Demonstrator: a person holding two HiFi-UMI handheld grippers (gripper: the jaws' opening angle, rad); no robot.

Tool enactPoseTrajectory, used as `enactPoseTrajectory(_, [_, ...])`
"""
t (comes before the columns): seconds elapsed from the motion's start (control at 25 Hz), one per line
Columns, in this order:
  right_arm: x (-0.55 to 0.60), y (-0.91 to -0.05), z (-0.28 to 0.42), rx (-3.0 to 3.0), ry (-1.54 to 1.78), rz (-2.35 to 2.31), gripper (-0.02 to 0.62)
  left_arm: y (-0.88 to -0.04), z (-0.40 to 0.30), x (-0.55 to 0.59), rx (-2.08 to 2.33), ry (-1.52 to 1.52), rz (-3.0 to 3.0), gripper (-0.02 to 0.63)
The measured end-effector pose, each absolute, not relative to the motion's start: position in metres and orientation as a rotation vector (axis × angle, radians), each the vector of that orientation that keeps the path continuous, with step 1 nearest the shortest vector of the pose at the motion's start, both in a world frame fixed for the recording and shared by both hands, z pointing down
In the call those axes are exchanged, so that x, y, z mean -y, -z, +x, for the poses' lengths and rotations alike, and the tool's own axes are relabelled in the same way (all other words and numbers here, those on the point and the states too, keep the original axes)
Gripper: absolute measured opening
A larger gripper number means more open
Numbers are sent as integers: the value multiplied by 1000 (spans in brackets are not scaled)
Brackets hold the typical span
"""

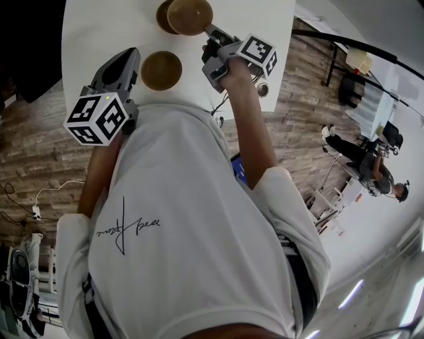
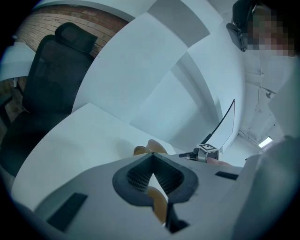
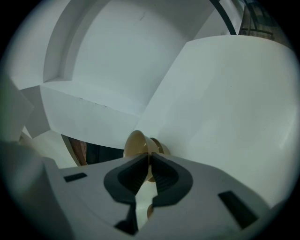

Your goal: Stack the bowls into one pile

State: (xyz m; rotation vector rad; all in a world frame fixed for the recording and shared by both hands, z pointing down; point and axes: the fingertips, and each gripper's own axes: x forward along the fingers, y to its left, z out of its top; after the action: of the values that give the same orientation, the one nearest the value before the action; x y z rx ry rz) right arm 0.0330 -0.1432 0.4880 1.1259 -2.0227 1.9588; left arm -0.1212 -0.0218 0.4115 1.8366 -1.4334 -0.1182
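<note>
On the white round table [image 1: 99, 33], which fills the top of the head view, the stacking is under way but no pile is finished. At its near edge the right gripper [image 1: 211, 32] has its jaws pinched down to a thin gap on the rim of a brown wooden bowl [image 1: 190, 14]; its own view shows that rim edge-on between the pads. The left gripper [image 1: 134, 54] rests low over the table on the other side with its jaws brought together, tips meeting, and apparently nothing between them. The gripped bowl overlaps a second brown wooden bowl [image 1: 161, 14] at the far edge. From above it partly covers that bowl and sits off to one side of it, so I judge it is not yet nested, though whether the two touch is hard to tell. A third brown wooden bowl [image 1: 161, 69] lies alone nearer the person, just beside the left gripper and showing through the gap under its jaws. What remains: seat the held bowl squarely into the far one, then add the lone bowl to the pile
</note>
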Motion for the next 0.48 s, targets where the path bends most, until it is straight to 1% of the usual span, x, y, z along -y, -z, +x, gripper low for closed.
enactPoseTrajectory(0.48, [140, -495, 27, 1994, -1965, 1091, 25, -413, -117, 20, 1434, 130, 1812, 8])
